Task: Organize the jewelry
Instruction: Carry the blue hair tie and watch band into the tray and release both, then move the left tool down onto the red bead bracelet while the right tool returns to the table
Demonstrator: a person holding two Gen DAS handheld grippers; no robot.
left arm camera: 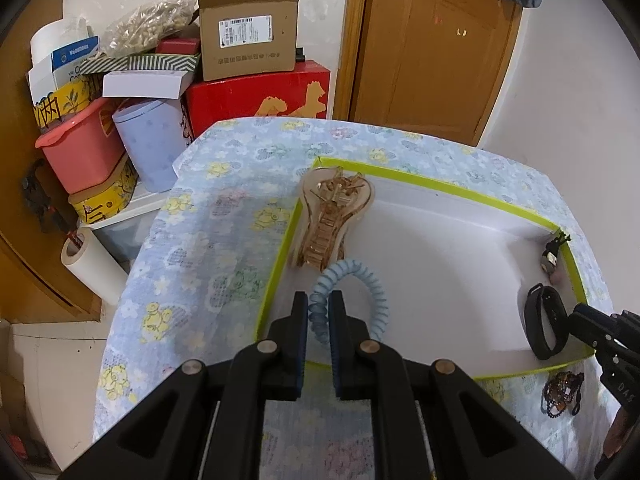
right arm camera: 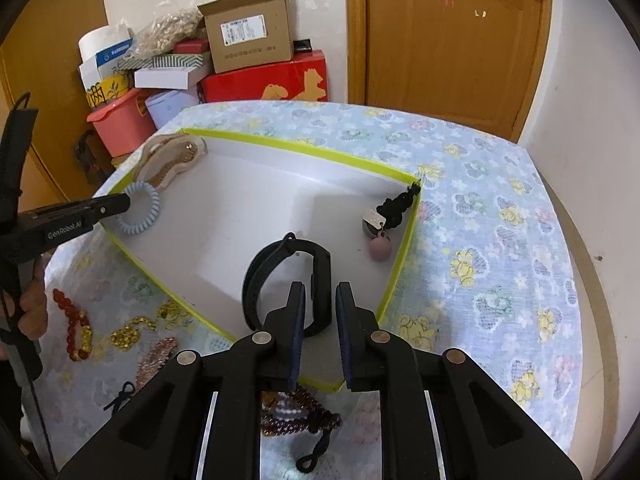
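A white tray with a lime-green rim (left arm camera: 472,194) (right arm camera: 304,148) lies on the flowered cloth. My left gripper (left arm camera: 319,300) is shut on a light-blue coil bracelet (left arm camera: 366,280) (right arm camera: 138,210) over the tray's left edge, beside a wooden ornament (left arm camera: 332,216) (right arm camera: 168,160). My right gripper (right arm camera: 321,292) stands slightly open around a black wristband (right arm camera: 280,276) (left arm camera: 542,320) at the tray's near right edge; whether it grips it I cannot tell. A black tasselled charm with a pink bead (right arm camera: 380,228) lies in the tray's far right corner.
Loose jewelry lies on the cloth in front of the tray: a red bead bracelet (right arm camera: 74,328), a gold chain (right arm camera: 132,330), a pink hair clip (right arm camera: 154,360), dark bead strands (right arm camera: 296,416) (left arm camera: 562,394). Stacked boxes (left arm camera: 248,36) and a wooden door (right arm camera: 452,40) stand behind the table.
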